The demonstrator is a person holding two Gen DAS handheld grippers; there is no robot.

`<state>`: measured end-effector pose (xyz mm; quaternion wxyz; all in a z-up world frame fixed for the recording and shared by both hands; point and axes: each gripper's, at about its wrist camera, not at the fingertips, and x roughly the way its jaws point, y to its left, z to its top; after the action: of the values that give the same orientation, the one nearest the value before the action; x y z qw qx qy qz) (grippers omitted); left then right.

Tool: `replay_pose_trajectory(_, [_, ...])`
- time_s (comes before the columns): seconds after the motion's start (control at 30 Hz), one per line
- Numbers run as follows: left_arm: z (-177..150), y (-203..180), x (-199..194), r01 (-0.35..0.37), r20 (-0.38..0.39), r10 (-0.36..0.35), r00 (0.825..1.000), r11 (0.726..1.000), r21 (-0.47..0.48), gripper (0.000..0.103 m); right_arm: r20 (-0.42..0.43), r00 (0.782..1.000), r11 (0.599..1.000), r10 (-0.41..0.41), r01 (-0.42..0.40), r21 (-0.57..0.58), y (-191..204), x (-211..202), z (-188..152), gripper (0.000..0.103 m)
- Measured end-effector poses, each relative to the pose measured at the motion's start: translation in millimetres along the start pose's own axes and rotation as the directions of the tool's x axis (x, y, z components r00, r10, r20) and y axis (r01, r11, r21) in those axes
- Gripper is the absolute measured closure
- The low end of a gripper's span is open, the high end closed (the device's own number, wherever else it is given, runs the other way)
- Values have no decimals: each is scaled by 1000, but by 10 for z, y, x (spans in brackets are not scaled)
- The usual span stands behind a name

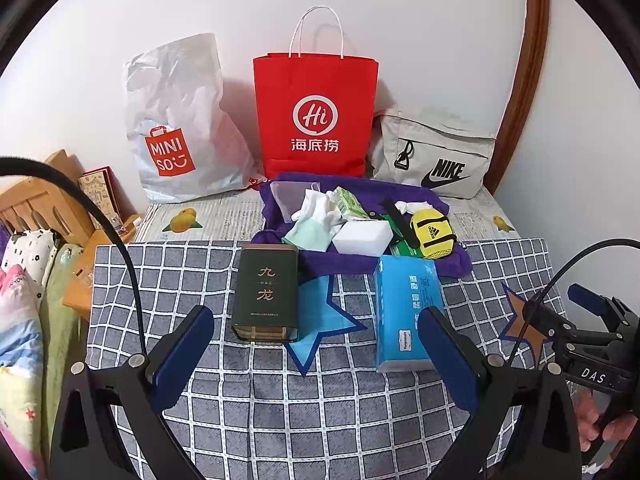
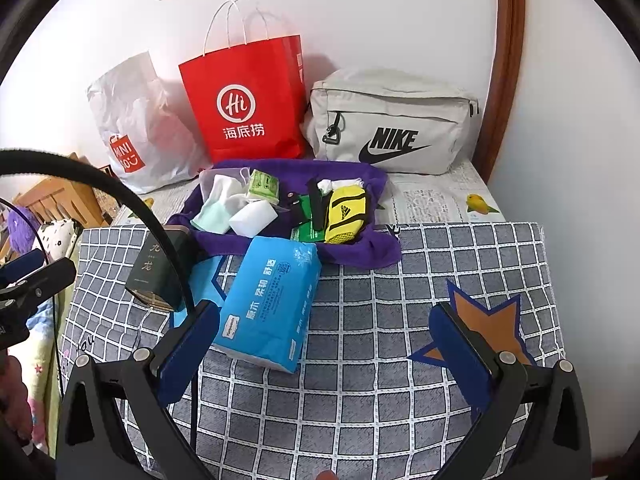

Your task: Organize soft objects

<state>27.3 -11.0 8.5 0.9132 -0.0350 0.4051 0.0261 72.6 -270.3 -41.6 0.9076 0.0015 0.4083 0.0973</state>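
Note:
A purple towel (image 1: 456,264) (image 2: 372,252) lies on the table and bears a pile: white and mint cloths (image 1: 316,216) (image 2: 216,204), a white sponge (image 1: 362,238) (image 2: 254,218), a green packet (image 1: 350,202) (image 2: 264,186) and a small yellow bag (image 1: 432,234) (image 2: 346,210). A blue tissue pack (image 1: 408,312) (image 2: 272,304) and a dark green tin (image 1: 267,292) (image 2: 160,268) lie in front of it. My left gripper (image 1: 316,328) is open and empty, near the tin and tissue pack. My right gripper (image 2: 326,326) is open and empty, right of the tissue pack.
A white Miniso bag (image 1: 176,128) (image 2: 136,128), a red paper bag (image 1: 316,116) (image 2: 248,100) and a grey Nike bag (image 1: 436,152) (image 2: 392,124) stand against the back wall. A checked cloth (image 1: 320,412) (image 2: 400,380) covers the table. Bedding and a wooden headboard (image 1: 36,208) are left.

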Motion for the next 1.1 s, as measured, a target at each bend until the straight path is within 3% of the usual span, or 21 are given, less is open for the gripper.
replay_pose_trajectory(1.1, [-23, 1, 61, 4, -35, -4, 999, 1000, 12, 0, 6, 1000, 1000, -9, 9, -7, -4, -74, -11, 0])
